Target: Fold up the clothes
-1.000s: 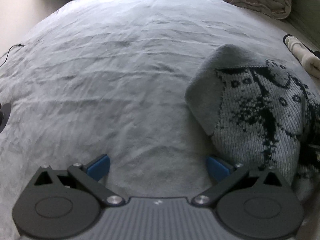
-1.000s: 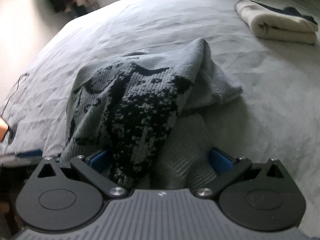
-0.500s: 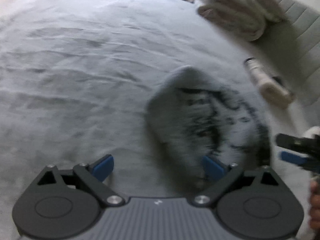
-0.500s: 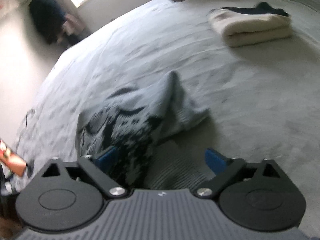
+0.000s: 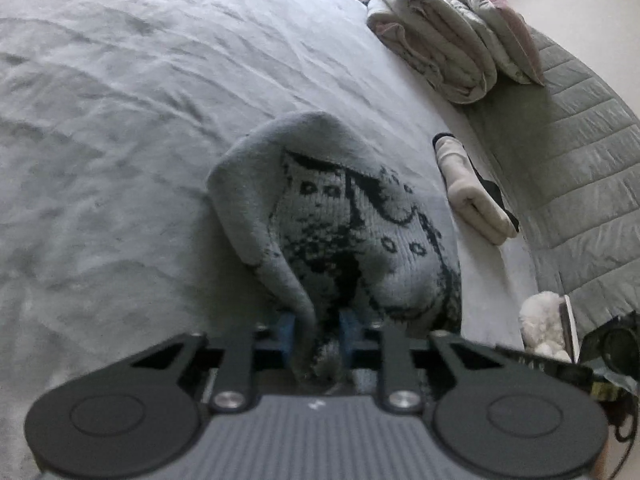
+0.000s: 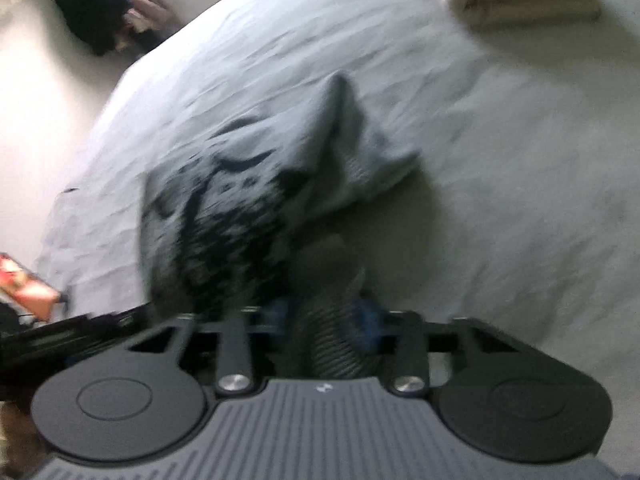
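Left wrist view: the left tongs [image 5: 316,334] have just closed on an edge of the grey patterned sweater [image 5: 352,216] bunched on the bed [image 5: 120,120]; the right tongs [image 6: 326,320] have pinched its ribbed hem. The grasping step looks done; lifting and spreading the sweater flat likely comes next.

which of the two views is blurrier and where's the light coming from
The right wrist view is blurrier: the grey patterned sweater and the folded cream garment smear with motion, and light falls from a bright window at its top left. The left wrist view is sharper on the sweater, soft only near the left claw; both bend the bed with fisheye.
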`<state>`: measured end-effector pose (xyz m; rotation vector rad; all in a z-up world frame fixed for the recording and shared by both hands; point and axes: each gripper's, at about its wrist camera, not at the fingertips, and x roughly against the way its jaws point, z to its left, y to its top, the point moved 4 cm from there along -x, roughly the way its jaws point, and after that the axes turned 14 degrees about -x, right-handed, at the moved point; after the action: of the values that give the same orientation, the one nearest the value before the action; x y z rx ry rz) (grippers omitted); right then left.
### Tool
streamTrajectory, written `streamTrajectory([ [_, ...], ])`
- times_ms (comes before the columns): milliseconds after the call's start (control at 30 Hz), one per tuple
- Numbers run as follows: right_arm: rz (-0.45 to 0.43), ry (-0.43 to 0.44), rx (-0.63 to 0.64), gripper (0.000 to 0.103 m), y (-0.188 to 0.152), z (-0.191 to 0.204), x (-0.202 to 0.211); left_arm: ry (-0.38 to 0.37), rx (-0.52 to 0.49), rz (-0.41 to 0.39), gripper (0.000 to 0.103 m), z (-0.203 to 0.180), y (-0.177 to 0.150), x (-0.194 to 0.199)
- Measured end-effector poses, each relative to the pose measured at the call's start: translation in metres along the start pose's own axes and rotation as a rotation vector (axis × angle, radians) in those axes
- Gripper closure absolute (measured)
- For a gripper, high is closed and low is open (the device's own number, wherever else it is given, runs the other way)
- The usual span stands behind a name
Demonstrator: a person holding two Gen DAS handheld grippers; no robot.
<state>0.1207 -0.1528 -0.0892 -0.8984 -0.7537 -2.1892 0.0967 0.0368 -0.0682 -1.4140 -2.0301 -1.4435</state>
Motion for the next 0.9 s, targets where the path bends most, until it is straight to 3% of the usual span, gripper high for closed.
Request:
streamTrajectory([
  [67,0.014,0.034,-0.007,0.088,-0.002,0.000,0.006,0.012,-0.006,-0.040,0.097,-0.003,0.004,0.006],
  [300,0.137,0.221,0.030,0.090,-0.023,0.021,0.034,-0.004,-0.053,-0.224,0.097,-0.019,0.019,0.044],
  [533,0.247,0.337,0.106,0.093,-0.054,0.049,0.046,-0.058,-0.111,-0.333,0.098,-0.039,0.028,0.072],
  [667,0.285,0.337,0.139,0.093,-0.063,0.060,0.048,-0.095,-0.178,-0.376,0.098,-0.049,0.030,0.092],
  [800,0.260,0.290,0.132,0.080,-0.047,0.051,0.048,-0.099,-0.280,-0.301,0.098,-0.057,0.023,0.087],
  [833,0.246,0.277,0.123,0.070,-0.042,0.047,0.047,-0.106,-0.301,-0.270,0.098,-0.058,0.020,0.082],
  [867,0.224,0.268,0.108,0.049,-0.036,0.043,0.047,-0.114,-0.324,-0.238,0.098,-0.059,0.016,0.077],
  [900,0.200,0.261,0.094,0.043,-0.029,0.039,0.048,-0.120,-0.347,-0.209,0.098,-0.061,0.012,0.072],
])
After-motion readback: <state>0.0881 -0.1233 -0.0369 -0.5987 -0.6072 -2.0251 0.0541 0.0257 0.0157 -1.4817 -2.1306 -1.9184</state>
